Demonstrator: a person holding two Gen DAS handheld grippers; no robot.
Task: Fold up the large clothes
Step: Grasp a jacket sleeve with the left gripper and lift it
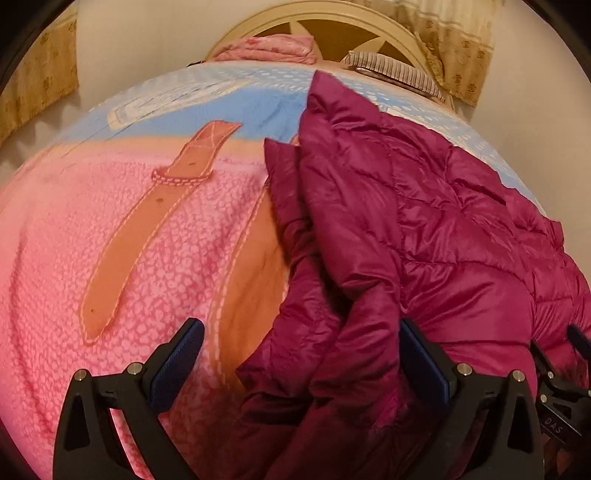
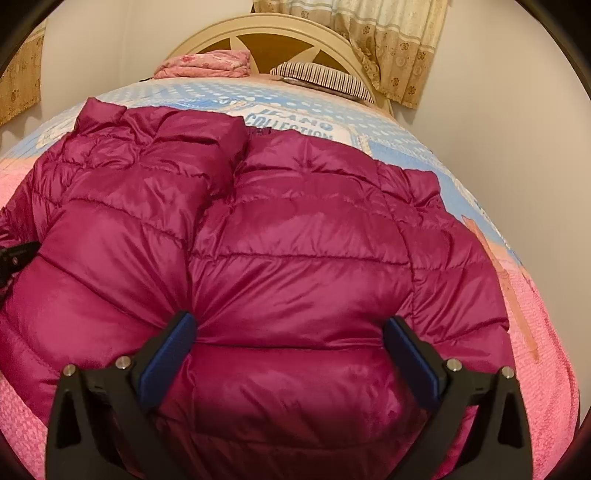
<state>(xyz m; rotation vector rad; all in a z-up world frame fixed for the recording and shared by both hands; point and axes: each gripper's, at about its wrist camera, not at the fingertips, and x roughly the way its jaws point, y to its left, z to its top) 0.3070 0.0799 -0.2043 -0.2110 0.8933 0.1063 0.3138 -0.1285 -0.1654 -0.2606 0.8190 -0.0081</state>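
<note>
A magenta quilted puffer jacket (image 2: 295, 240) lies spread on the bed, one sleeve (image 2: 155, 155) folded across its upper left. My right gripper (image 2: 291, 332) is open and low over the near hem, where puffy fabric bulges up between the two blue pads. In the left wrist view the jacket (image 1: 424, 221) fills the right half, with a rumpled edge (image 1: 295, 229) trailing toward me. Over that edge my left gripper (image 1: 303, 343) stands open, crumpled fabric lying between its fingers. The right gripper's tip (image 1: 578, 341) shows at the far right.
The bed cover (image 1: 92, 240) is pink near me and blue farther off, printed with orange belts. At the head stand a cream headboard (image 1: 332, 18), a folded pink quilt (image 1: 273, 50) and a striped pillow (image 1: 391, 68). Curtains (image 1: 454, 48) hang at both sides.
</note>
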